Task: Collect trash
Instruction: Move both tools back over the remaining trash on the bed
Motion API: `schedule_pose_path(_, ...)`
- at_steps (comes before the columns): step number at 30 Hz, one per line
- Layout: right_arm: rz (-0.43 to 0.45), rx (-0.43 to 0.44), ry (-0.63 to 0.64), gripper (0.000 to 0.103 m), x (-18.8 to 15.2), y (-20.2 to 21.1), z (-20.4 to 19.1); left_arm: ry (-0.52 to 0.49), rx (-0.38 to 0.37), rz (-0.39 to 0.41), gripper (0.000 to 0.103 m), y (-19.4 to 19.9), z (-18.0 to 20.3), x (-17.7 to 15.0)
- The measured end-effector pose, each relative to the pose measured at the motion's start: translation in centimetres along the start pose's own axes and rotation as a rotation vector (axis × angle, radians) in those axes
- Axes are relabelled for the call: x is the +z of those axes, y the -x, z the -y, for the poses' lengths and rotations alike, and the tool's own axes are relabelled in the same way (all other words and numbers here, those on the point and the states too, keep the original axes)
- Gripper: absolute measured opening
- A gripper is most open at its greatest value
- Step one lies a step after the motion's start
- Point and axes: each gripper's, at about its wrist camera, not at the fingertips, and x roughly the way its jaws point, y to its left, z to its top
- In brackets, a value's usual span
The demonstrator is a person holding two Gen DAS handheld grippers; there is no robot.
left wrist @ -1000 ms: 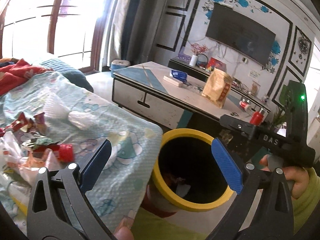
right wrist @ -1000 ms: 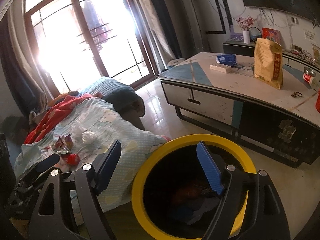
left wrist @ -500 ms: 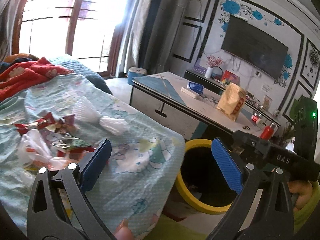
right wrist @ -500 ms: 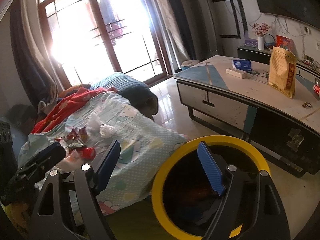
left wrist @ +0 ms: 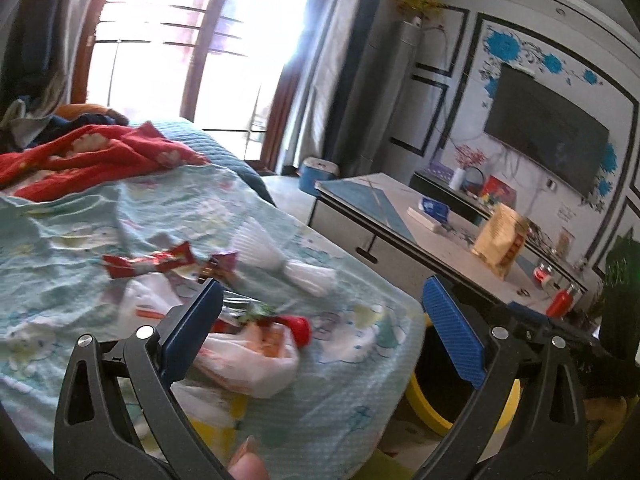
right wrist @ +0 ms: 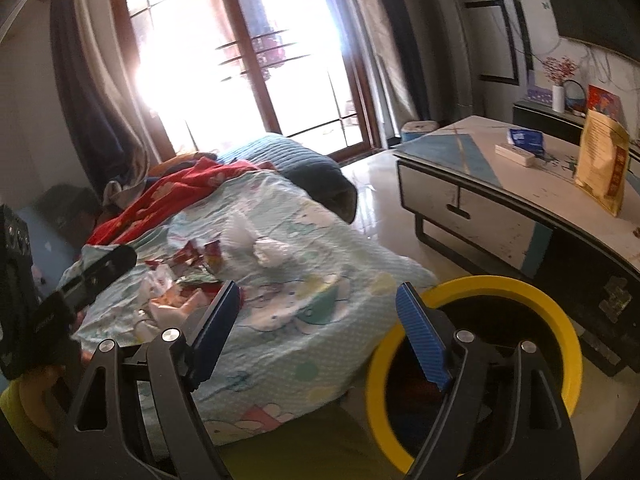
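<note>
Both sets of jaws were spread wide with nothing in them. My left gripper [left wrist: 320,328] was aimed down at the pile of trash on the pale blue cartoon-print bedsheet [left wrist: 100,240]: a crumpled white plastic bag with orange print [left wrist: 256,364] sat right between the jaws and low, a small red bottle cap [left wrist: 301,327] just above it, a long red snack wrapper [left wrist: 148,262] further ahead past the left jaw, and a twisted white tissue wad [left wrist: 276,260] ahead of the gap. My right gripper [right wrist: 318,336] hung with its right jaw over the black bin with the yellow rim [right wrist: 560,320], and its left jaw over the sheet.

What I reckoned could go wrong: the bag is floppy and lies on loose fabric, so a low pinch could grab the sheet along with it and drag the whole pile. The cap could roll off the bed edge if the bag got nudged. Everything's blurry too, so depth was a guess.

The left view gave me the pile up close but only a sliver of the bin, behind the right jaw. The right view showed the bin's open mouth, with some dark stuff inside I couldn't make out, and that it stood right against the bed's corner.
</note>
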Motion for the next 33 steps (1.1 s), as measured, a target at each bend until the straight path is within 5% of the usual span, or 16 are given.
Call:
schedule_pose_path(21,-0.073,0.151,0.137,0.08,-0.3,-4.0,-8.7,0.107,0.16,0.017,0.092,3.1,-8.4,1.1)
schedule_pose_path(33,-0.152,0.211,0.185,0.08,-1.2,-7.5,-11.9,0.177,0.216,-0.056,0.092,4.0,-12.5,-0.9)
